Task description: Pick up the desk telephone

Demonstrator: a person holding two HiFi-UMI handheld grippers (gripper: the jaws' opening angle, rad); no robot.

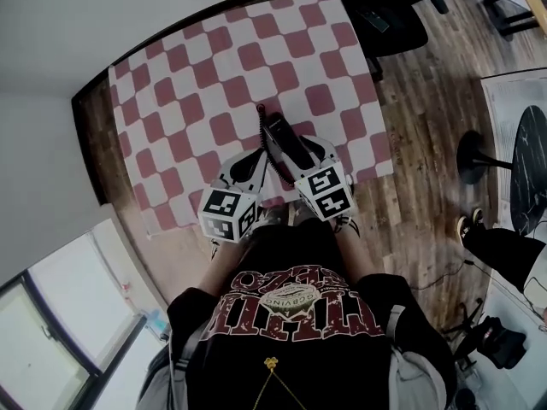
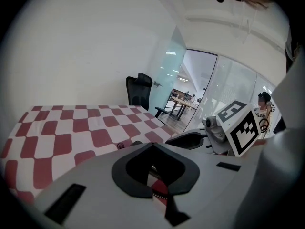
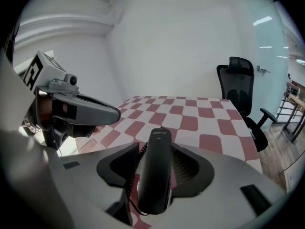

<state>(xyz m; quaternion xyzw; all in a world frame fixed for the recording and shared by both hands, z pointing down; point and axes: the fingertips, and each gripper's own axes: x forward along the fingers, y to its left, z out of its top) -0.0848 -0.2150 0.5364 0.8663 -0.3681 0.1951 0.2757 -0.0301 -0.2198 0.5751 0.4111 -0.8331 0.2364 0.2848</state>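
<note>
My right tongs (image 3: 156, 147) stand about half open, with the phone (image 3: 155, 175) running lengthwise between the jaws. I see a little room on each side, so the pads are not pressing on it and nothing is gripped. My left tongs (image 2: 152, 146) have their tips together and hold nothing; through the hollow behind the tips I see only cloth and a bit of cord.

The phone is a slim black piece near my edge of the table (image 1: 94, 135), lying between the two tongs and pointing away from me. Its coiled cord (image 1: 260, 128) runs along its left side. Under it is the red-and-white checked cloth (image 1: 214, 75), and a black chair (image 1: 389, 11) stands beyond the far corner.

I judge this to be the step just before the grasp: the tongs are lined up and the phone has not been taken. Next I would close the right jaws evenly on the phone's long sides, keeping the cord out from under the left pad. Then I would lift straight up and watch that the cord does not drag. The left tongs sit close by, and I would keep them clear of the phone.
</note>
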